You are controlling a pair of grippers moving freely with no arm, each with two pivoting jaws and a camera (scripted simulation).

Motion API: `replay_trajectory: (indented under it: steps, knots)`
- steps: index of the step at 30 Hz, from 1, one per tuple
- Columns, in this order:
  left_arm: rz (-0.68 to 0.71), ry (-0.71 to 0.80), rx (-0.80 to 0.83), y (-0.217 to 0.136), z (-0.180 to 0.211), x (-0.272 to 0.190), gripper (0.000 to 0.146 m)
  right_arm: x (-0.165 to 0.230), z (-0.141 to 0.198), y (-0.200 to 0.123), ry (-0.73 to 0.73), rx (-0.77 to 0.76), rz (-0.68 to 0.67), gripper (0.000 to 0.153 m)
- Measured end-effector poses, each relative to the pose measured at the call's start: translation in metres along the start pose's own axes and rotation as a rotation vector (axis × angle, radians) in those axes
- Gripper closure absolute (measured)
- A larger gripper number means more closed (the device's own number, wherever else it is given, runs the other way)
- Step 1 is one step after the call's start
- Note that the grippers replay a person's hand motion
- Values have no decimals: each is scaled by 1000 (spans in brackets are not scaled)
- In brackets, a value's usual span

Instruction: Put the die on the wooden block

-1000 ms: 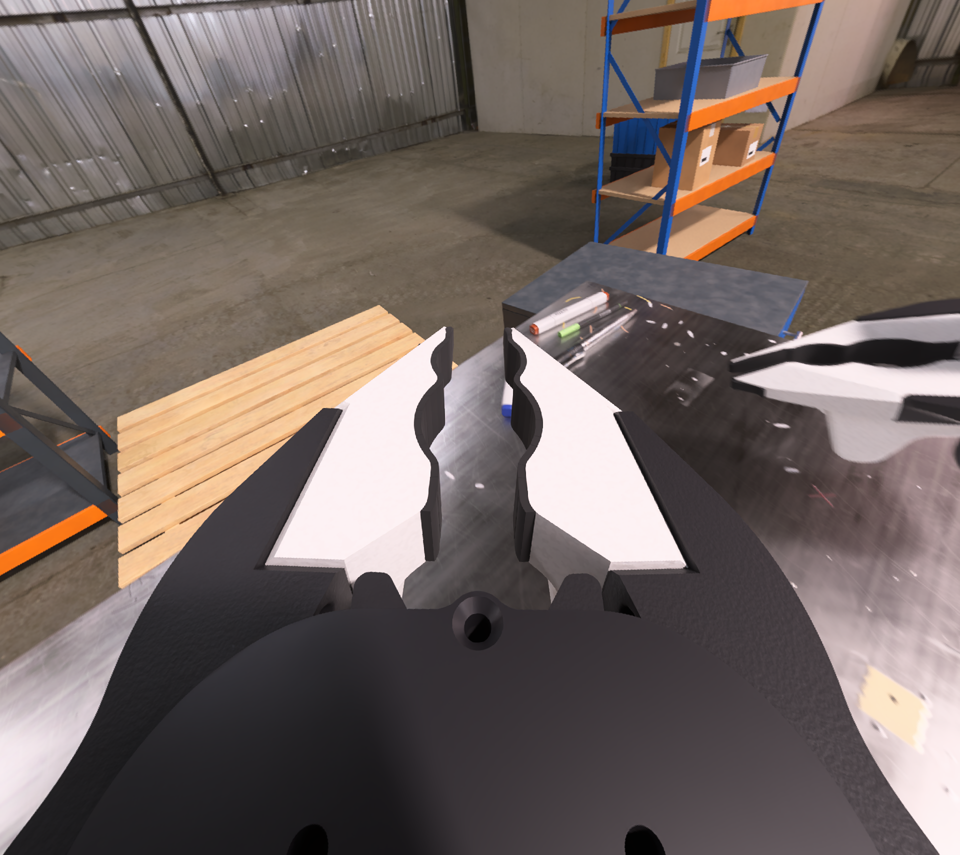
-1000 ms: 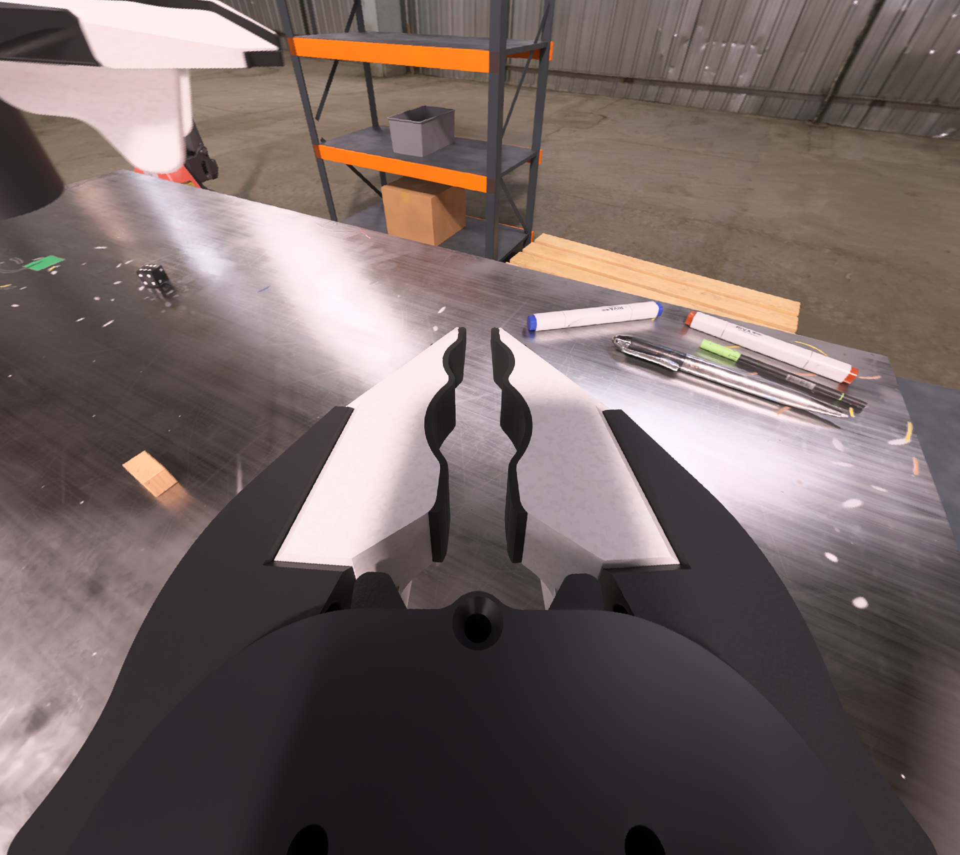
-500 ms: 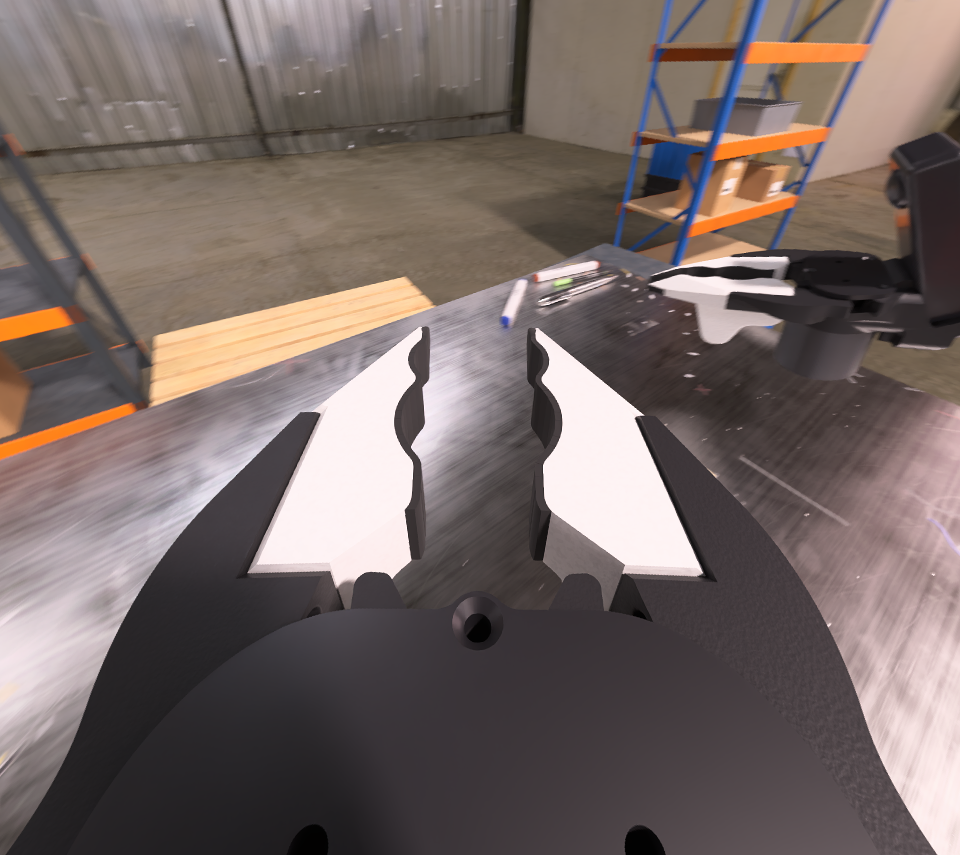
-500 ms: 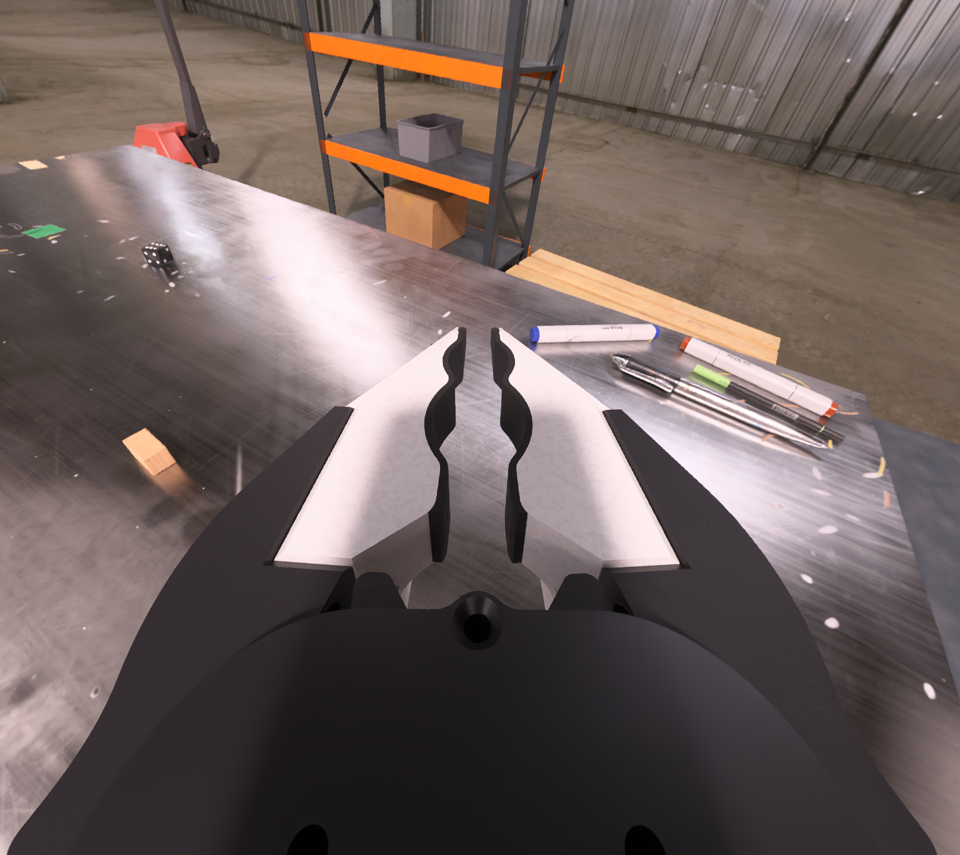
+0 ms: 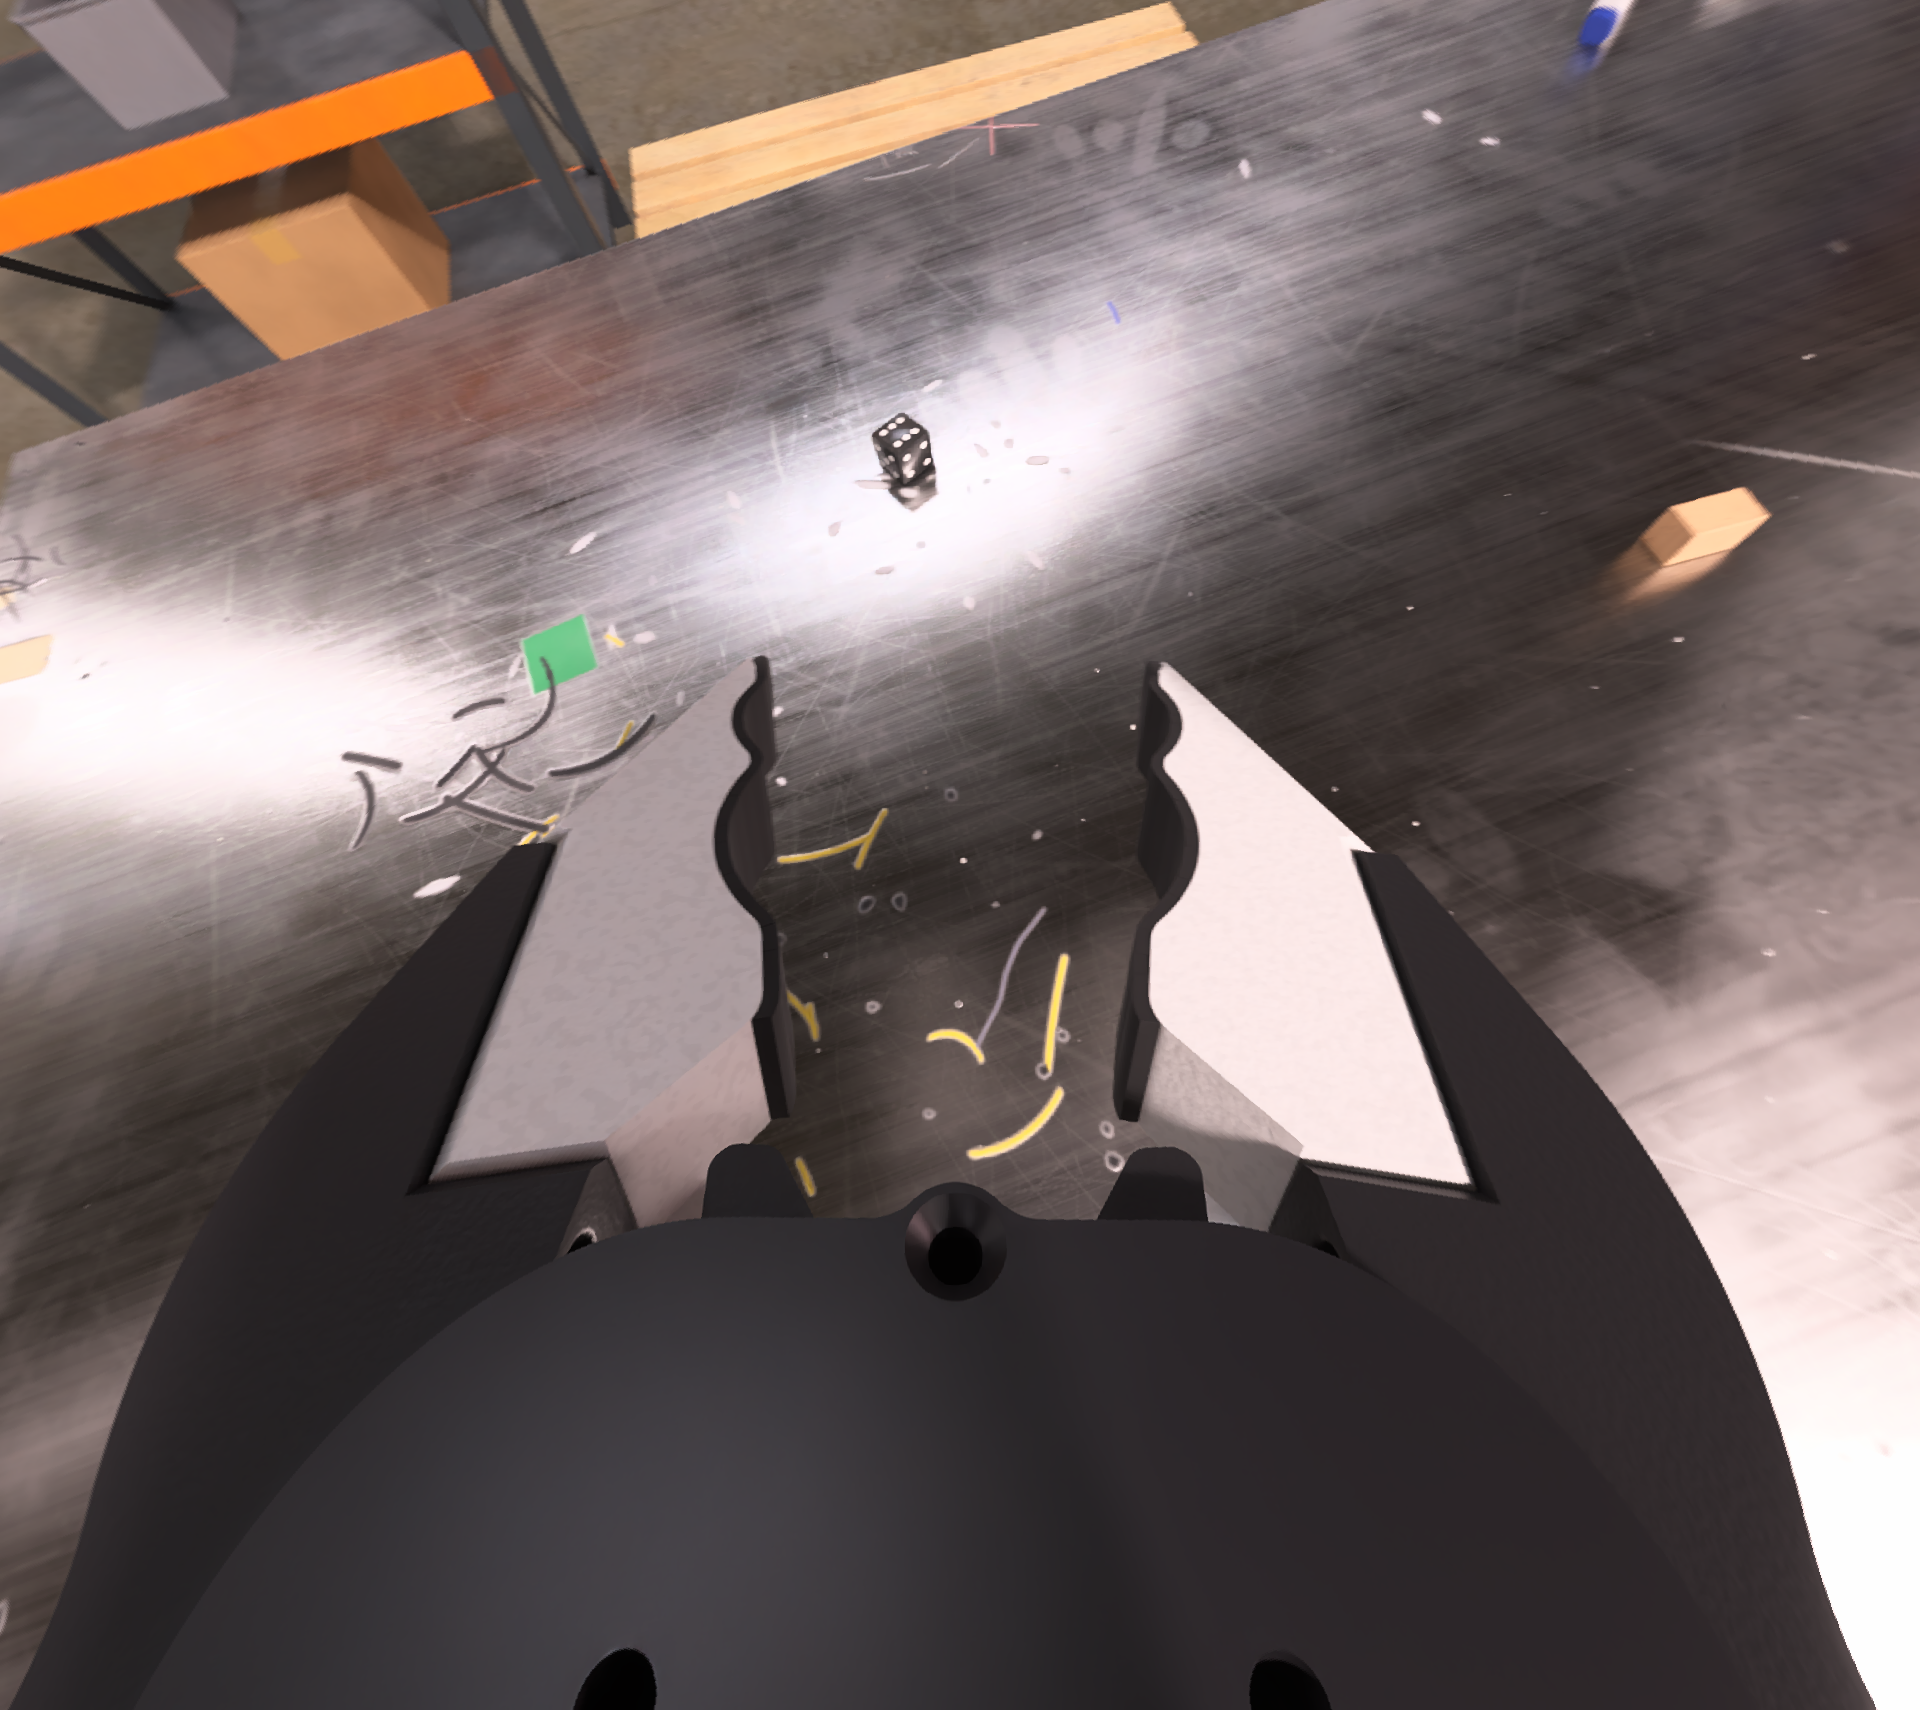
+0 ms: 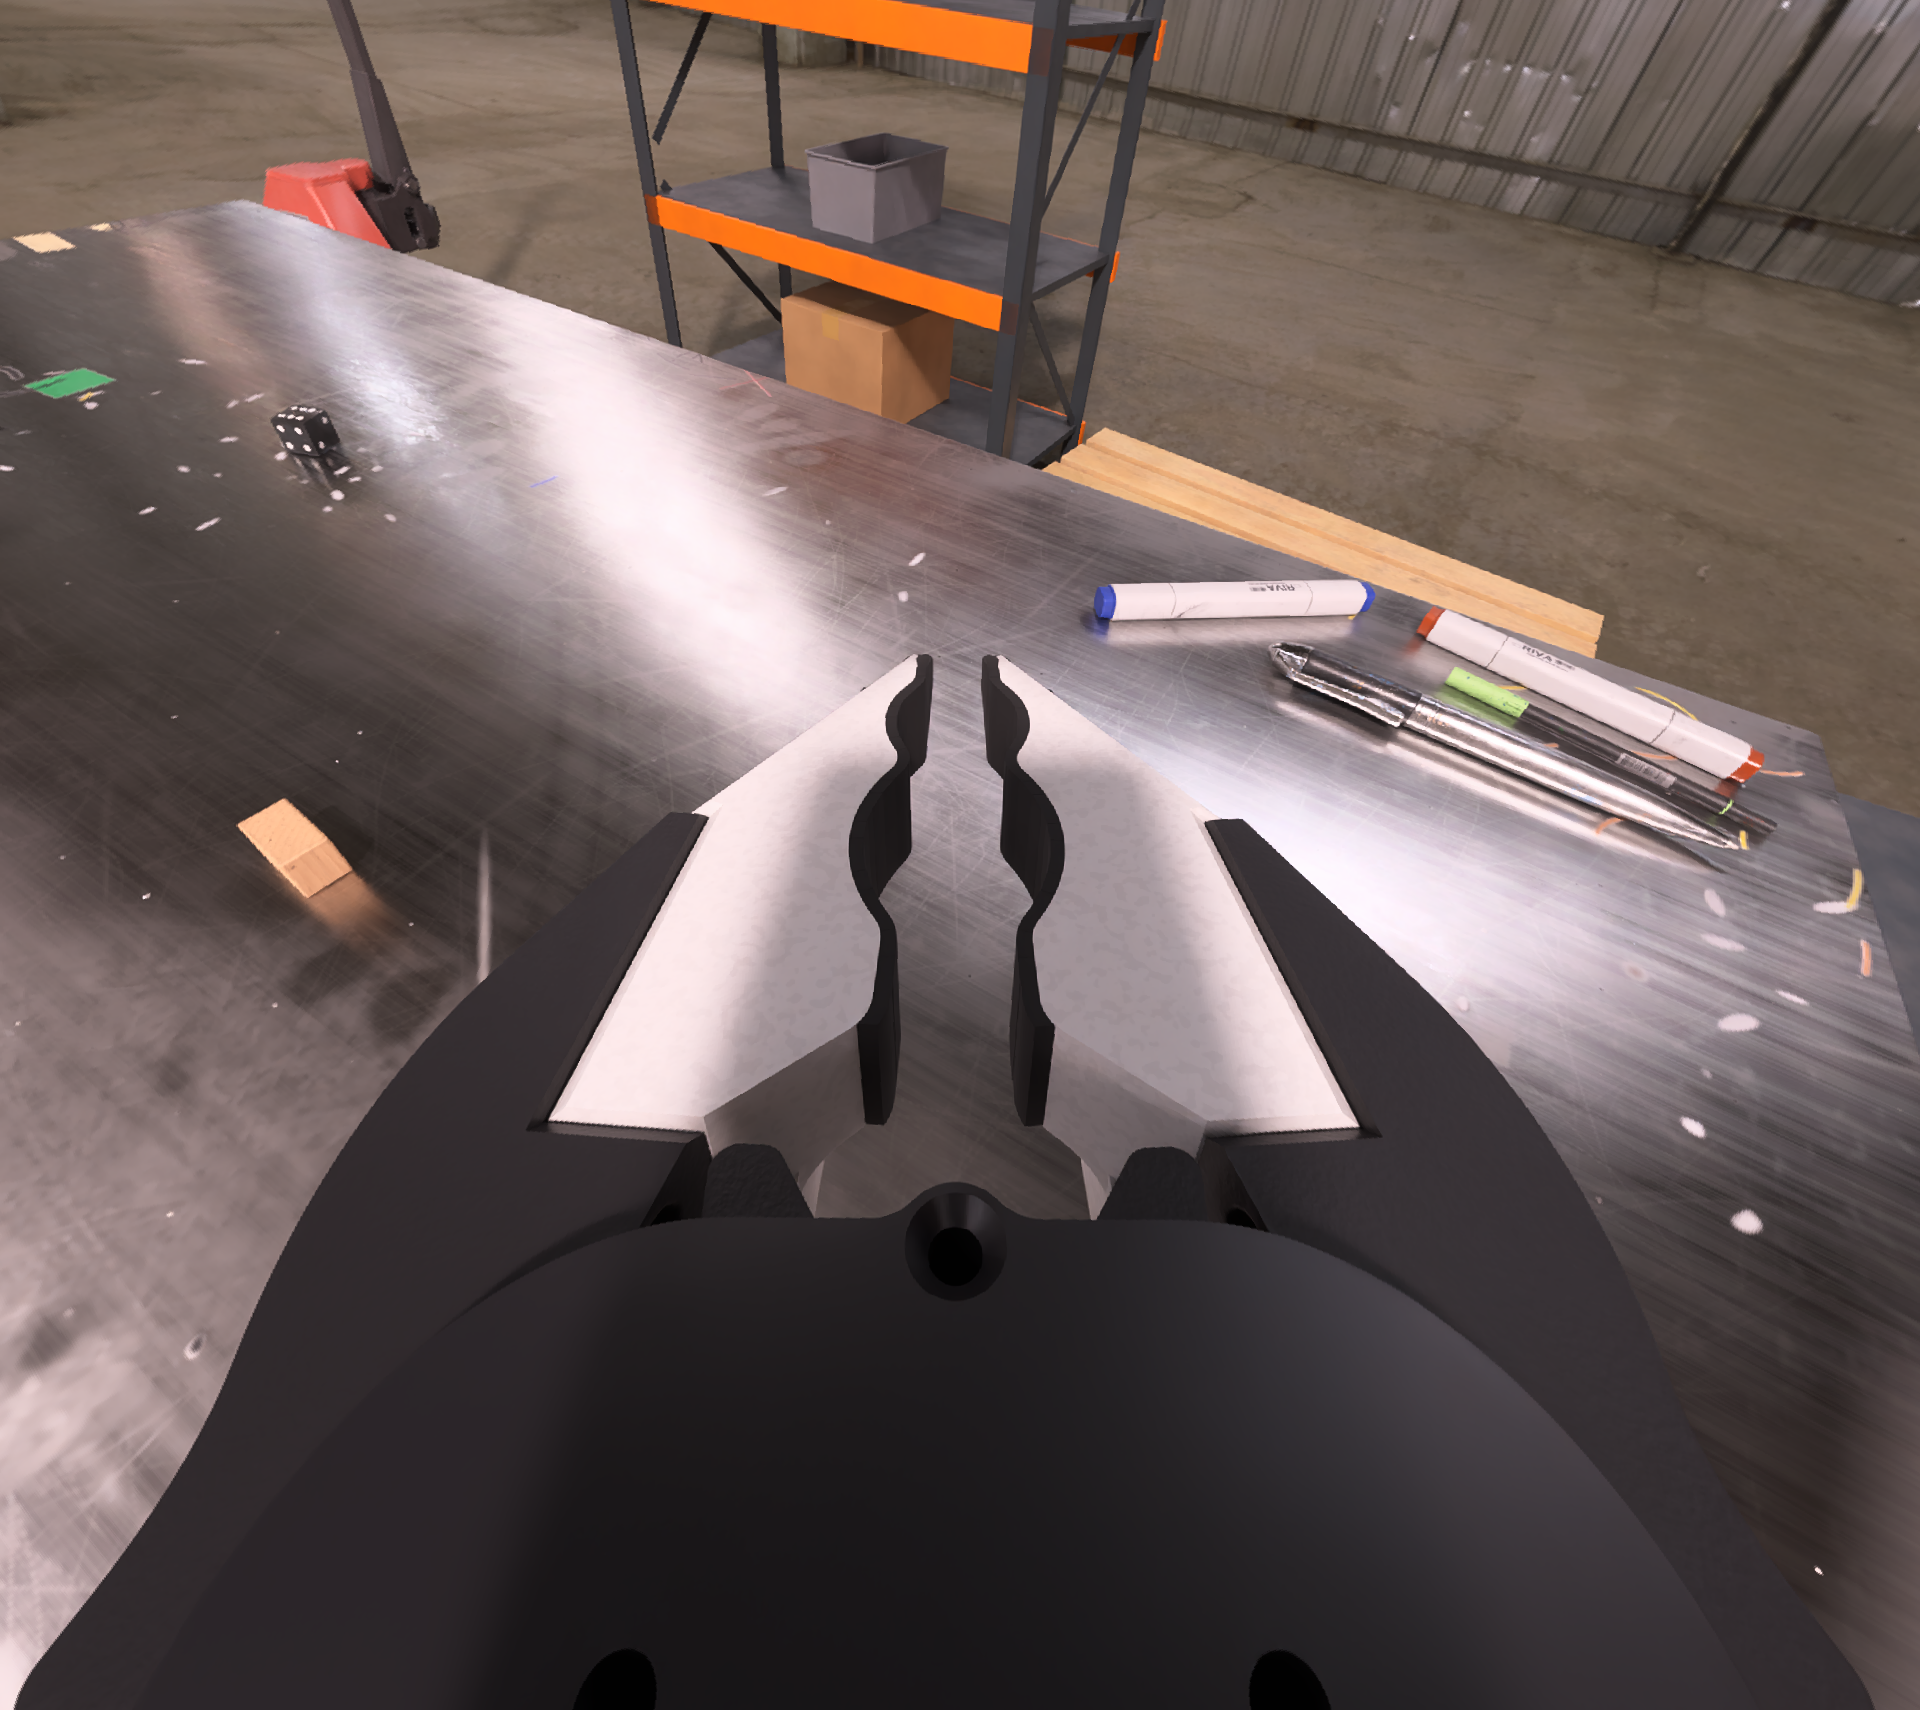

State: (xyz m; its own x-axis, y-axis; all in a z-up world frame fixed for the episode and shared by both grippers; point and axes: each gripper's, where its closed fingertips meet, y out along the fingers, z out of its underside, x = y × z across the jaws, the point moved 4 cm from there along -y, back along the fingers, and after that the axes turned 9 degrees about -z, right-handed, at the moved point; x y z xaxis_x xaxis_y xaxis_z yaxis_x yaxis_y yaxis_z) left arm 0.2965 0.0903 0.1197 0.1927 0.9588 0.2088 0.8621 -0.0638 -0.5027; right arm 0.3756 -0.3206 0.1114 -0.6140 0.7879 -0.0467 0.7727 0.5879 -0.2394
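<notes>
While the die (image 5: 901, 447) sits untouched on the metal table (image 5: 1455, 330), no part of the task is done: approach, grasp, carry and placement all remain, by the look of things.

Item 1, die: black with white pips, resting on the table at 12 o'clock ahead of the left gripper (image 5: 954, 678), apart from its fingertips. In the right wrist view it lies far off at 10 o'clock (image 6: 304, 429).

Item 2, wooden block (image 5: 1704, 526): small, pale, bare on top, at 2 o'clock from the left gripper and well apart from the die; at 9 o'clock from the right gripper (image 6: 957, 671).

Item 3, left gripper: jaws spread wide, empty, aimed down at the table short of the die.

Item 4, right gripper: jaws nearly together with a narrow gap, holding nothing.

Item 5, pens: blue-capped marker (image 6: 1231, 599), orange-capped marker (image 6: 1590, 692) and a silver pen (image 6: 1475, 741), at 1 to 2 o'clock of the right gripper.

Item 6, green square (image 5: 559, 652), flat on the table at 11 o'clock of the left gripper.

Containers: grey bin (image 6: 876, 185) on the orange-and-grey rack (image 6: 831, 8), interior looks empty as far as it shows; cardboard box (image 6: 868, 351) on the shelf below, closed, contents hidden.
</notes>
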Motion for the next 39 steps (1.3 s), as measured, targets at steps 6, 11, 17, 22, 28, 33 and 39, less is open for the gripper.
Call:
replay_trajectory:
  steps: [6,11,17,22,28,33,39]
  knots:
    - [-69,-21,19,-5,9,19,99,-2,-1,-2,2,2,-3,143]
    - [-134,-62,27,-17,15,47,105,-2,-2,-2,17,-2,-15,143]
    - [-178,45,-134,-33,-32,18,104,0,-1,-1,12,6,-19,143]
    - [86,137,-114,11,-66,-39,100,3,1,1,21,18,-41,143]
    - [299,402,105,94,-64,-41,108,0,0,-1,34,18,-51,143]
    - [384,653,345,133,-47,-17,109,-3,0,-2,46,24,-61,143]
    - [468,793,475,163,-30,-6,107,-5,5,-1,53,45,-60,143]
